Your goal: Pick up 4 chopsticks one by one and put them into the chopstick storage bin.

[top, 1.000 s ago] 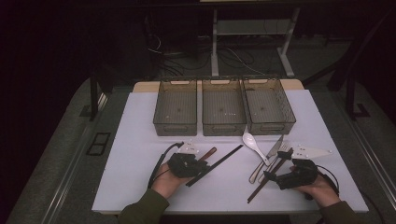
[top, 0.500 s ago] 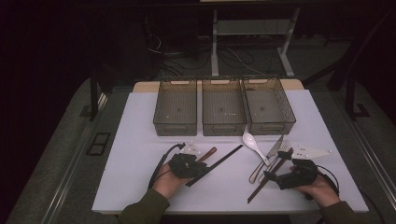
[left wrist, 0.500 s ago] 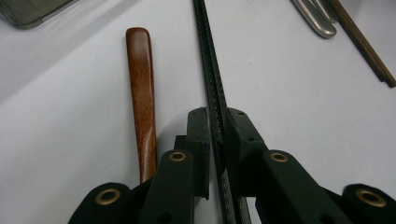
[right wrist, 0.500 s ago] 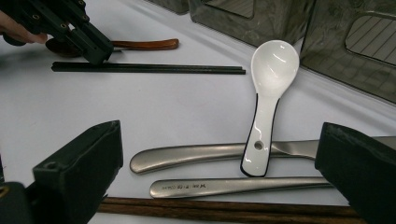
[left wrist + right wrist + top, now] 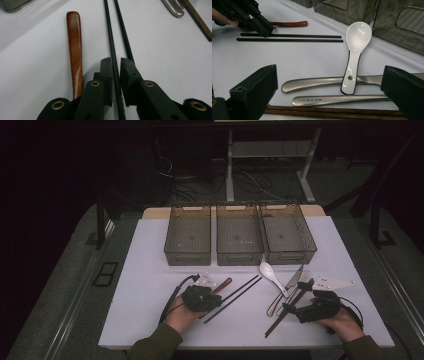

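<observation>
Nearest you, your left hand-held gripper (image 5: pixel 212 301) had its jaws pinched on one black chopstick (image 5: pixel 113 57) lying flat on the white desk (image 5: pixel 150 270), with the second black chopstick (image 5: pixel 123 35) just beside it past the outer jaw. A brown wooden handle (image 5: pixel 75 50) lay alongside on the other side of those jaws. Your right hand-held gripper (image 5: pixel 295 307) stood with its jaws spread wide, nothing between them, low over a pair of dark wooden chopsticks (image 5: pixel 332 112). Beyond those lay two steel handles (image 5: pixel 312 83) side by side, and a white ceramic soup spoon (image 5: pixel 354 50) rested across the farther one. Farthest off, three grey wire baskets (image 5: pixel 239 237) stood in a row.
</observation>
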`<state>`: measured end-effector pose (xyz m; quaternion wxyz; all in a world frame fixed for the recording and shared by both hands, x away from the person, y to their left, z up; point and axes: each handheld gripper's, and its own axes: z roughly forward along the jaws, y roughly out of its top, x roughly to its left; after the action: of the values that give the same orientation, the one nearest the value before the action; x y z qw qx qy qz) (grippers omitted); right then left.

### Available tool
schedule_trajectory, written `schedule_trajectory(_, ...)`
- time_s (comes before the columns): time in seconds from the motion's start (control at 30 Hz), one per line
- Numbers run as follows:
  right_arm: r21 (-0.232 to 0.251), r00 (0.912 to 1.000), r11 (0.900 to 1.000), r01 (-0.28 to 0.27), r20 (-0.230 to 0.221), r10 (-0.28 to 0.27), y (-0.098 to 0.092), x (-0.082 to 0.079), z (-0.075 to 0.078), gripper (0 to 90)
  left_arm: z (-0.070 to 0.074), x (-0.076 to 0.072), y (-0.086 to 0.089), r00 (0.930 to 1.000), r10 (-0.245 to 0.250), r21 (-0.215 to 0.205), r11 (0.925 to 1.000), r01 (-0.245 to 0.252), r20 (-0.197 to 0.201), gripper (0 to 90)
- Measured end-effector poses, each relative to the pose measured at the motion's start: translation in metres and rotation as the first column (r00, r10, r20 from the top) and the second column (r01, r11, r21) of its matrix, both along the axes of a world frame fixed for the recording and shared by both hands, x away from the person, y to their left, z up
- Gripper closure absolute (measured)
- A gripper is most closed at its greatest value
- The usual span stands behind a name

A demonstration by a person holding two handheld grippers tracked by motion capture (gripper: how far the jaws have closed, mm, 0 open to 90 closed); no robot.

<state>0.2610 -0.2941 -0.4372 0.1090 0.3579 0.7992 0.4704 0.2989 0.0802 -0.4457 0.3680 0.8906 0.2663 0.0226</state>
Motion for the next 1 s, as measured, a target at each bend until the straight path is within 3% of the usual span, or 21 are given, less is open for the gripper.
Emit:
schedule_trajectory(0.2,0.001,1.0000,1.000,0.000,0.001,0.000,0.0001,0.0000,0.0000,0.7,0.0003,-0.0037,-0.0031,0.9995,0.016,0.024,0.9996,-0.017,0.026,82.1)
schedule_trajectory(0.67,0.002,1.0000,1.000,0.003,0.000,-0.003,-0.0002,-0.0003,0.0003,0.7,0.0011,-0.0049,-0.0041,0.9984,0.056,0.017,0.9983,-0.056,0.008,84.4)
schedule_trajectory(1.0,0.003,1.0000,1.000,0.002,0.001,-0.002,-0.0004,-0.0002,0.0004,0.7,0.0058,-0.0056,-0.0031,0.9983,0.059,0.011,0.9982,-0.059,-0.006,84.5)
